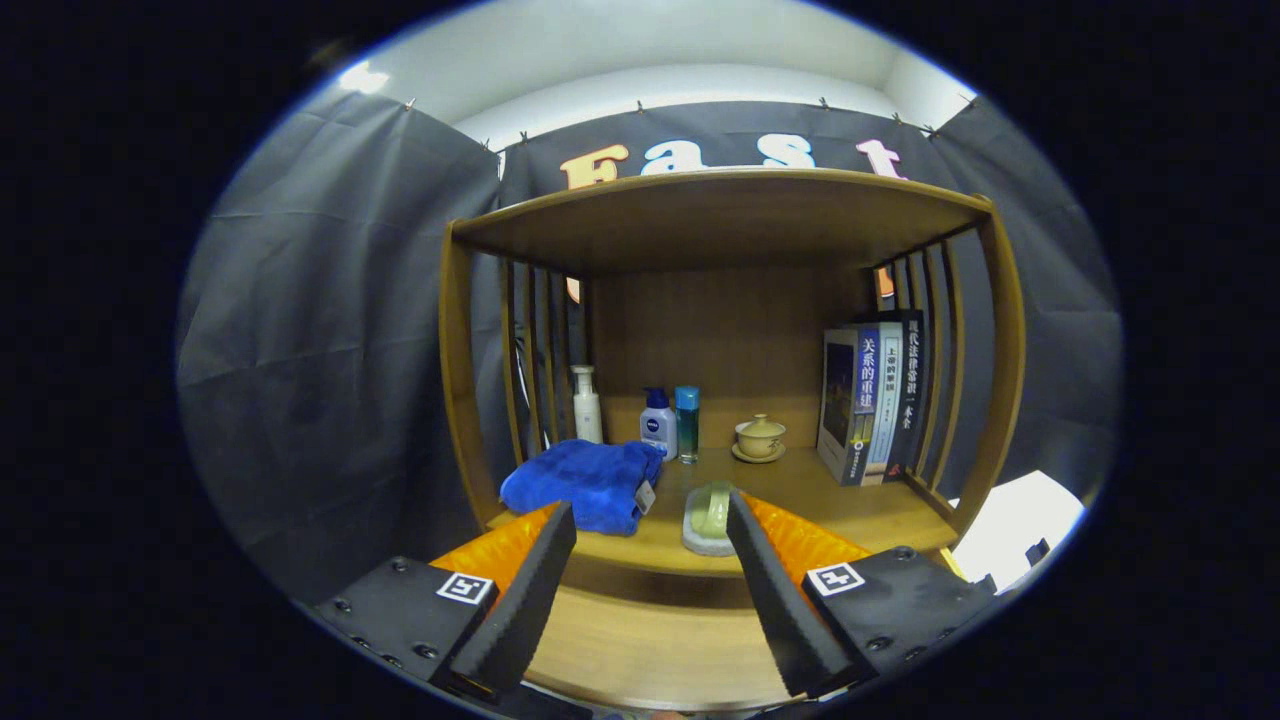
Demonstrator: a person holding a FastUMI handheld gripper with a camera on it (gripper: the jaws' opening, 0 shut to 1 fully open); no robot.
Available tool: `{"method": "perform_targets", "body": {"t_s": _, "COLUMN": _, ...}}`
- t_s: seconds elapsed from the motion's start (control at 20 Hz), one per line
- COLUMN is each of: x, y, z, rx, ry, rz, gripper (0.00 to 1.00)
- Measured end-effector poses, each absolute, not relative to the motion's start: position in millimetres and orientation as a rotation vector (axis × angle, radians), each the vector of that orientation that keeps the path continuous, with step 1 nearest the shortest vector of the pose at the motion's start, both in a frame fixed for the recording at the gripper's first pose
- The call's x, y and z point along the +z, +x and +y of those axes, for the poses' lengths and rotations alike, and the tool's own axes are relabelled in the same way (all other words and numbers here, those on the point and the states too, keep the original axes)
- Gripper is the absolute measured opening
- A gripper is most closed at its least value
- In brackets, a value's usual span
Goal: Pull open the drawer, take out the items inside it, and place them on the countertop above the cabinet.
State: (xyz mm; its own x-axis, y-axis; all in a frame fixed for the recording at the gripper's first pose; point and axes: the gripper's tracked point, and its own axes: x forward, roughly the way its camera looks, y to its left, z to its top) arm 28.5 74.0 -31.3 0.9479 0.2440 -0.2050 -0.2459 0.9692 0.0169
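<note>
Your hand-held gripper [650, 530] hangs spread and empty before the counter [800, 490], soap dish [710, 518] just ahead; you probably need another drawer item next.

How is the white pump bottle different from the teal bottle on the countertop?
The white pump bottle is opaque with a pump head; the teal bottle is see-through with a flat blue cap. The white pump bottle stands behind the blue towel, the teal bottle beside it. Both stand upright, beyond the open gripper.
</note>
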Motion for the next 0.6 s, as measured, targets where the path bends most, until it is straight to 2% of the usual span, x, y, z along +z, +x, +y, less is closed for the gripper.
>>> {"method": "perform_targets", "body": {"t_s": 0.6, "x": -68, "y": -24, "z": 62, "rx": 0.22, "ry": -0.029, "rz": 0.161, "gripper": 0.98}}
